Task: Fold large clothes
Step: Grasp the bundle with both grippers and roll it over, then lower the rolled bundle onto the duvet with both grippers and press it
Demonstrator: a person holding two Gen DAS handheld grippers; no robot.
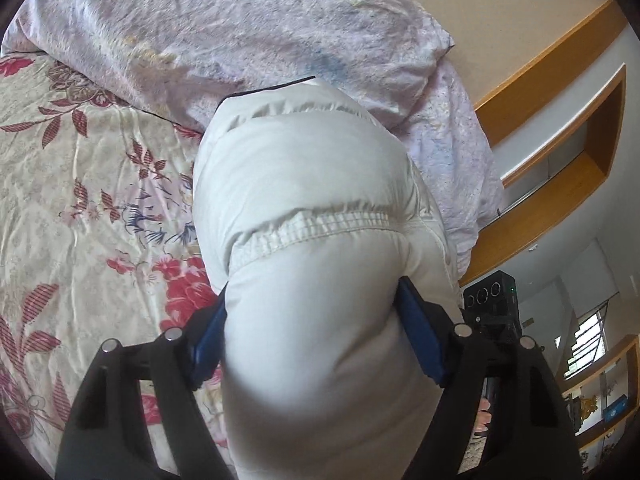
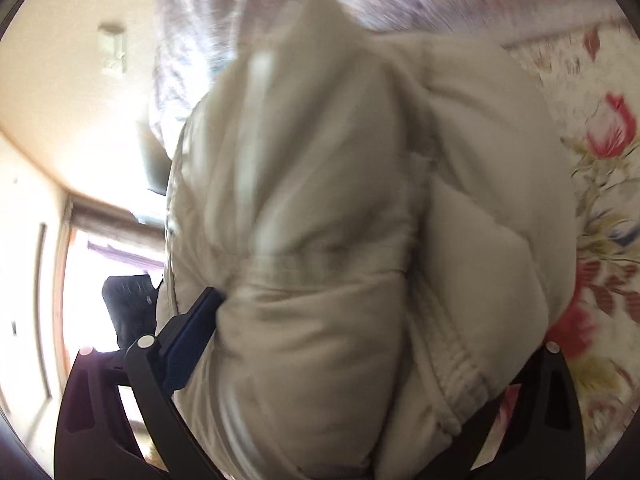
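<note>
Jacket (image 1: 320,220) clamped in left claw (image 1: 316,332) and right claw (image 2: 360,344), floral bedsheet (image 1: 80,200) beneath, lilac quilt (image 1: 240,32) behind

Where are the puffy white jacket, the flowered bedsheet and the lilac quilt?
white jacket (image 1: 304,184), left wrist view, its padded middle.
flowered bedsheet (image 1: 80,208), left wrist view, bare printed area.
lilac quilt (image 1: 224,28), left wrist view, its crumpled top.

My left gripper (image 1: 312,332) has its jaws clamped on a fat fold of the white padded jacket (image 1: 304,184). My right gripper (image 2: 376,352) grips it too, one blue pad (image 2: 192,340) pressed in.
</note>
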